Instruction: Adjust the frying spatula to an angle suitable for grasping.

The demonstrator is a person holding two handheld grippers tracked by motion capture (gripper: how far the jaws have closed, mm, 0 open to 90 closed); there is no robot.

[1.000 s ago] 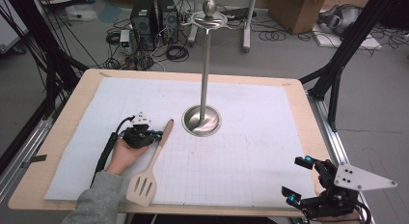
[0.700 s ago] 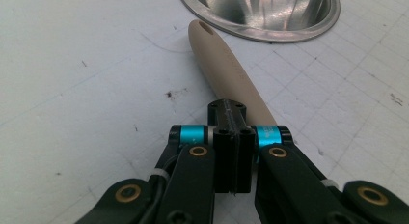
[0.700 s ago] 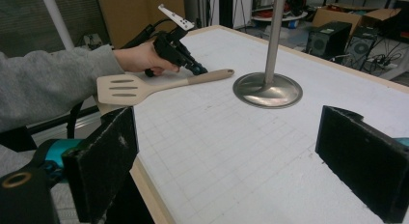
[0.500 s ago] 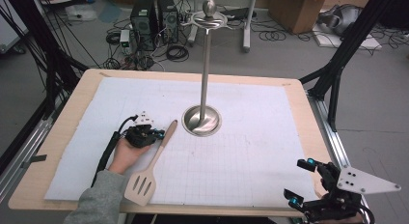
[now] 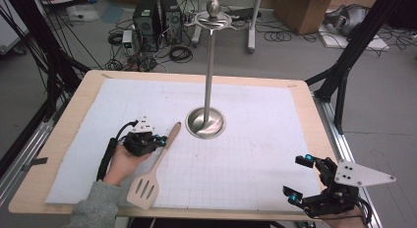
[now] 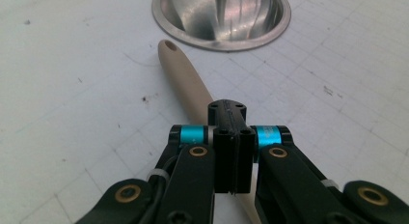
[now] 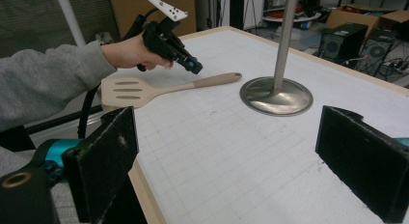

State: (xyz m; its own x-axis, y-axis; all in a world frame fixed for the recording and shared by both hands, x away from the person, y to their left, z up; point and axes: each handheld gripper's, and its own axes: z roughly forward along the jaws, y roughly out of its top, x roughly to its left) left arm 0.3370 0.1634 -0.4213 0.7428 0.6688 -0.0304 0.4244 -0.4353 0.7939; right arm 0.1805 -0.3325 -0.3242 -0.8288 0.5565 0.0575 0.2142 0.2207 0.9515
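Observation:
A pale wooden slotted spatula (image 5: 156,164) lies on the white gridded mat, its handle end pointing at the metal stand's round base (image 5: 206,124). My left gripper (image 5: 161,138) is over the middle of the handle. In the left gripper view its jaws (image 6: 232,151) are pressed together, and the spatula handle (image 6: 185,79) runs beneath them toward the base (image 6: 222,16). My right gripper (image 5: 297,178) stands open at the table's near right corner, nothing between its pads (image 7: 108,151). From there I see the spatula (image 7: 159,89) and the left gripper (image 7: 193,65).
A tall metal pole (image 5: 210,66) rises from the base to a hooked top with a ball (image 5: 213,9). The white mat (image 5: 255,154) covers most of the wooden table (image 5: 74,110). Computers, cables and boxes lie on the floor beyond.
The left hand and gripper have shifted slightly over the spatula handle. The spatula has barely moved. The right gripper stays about where it was.

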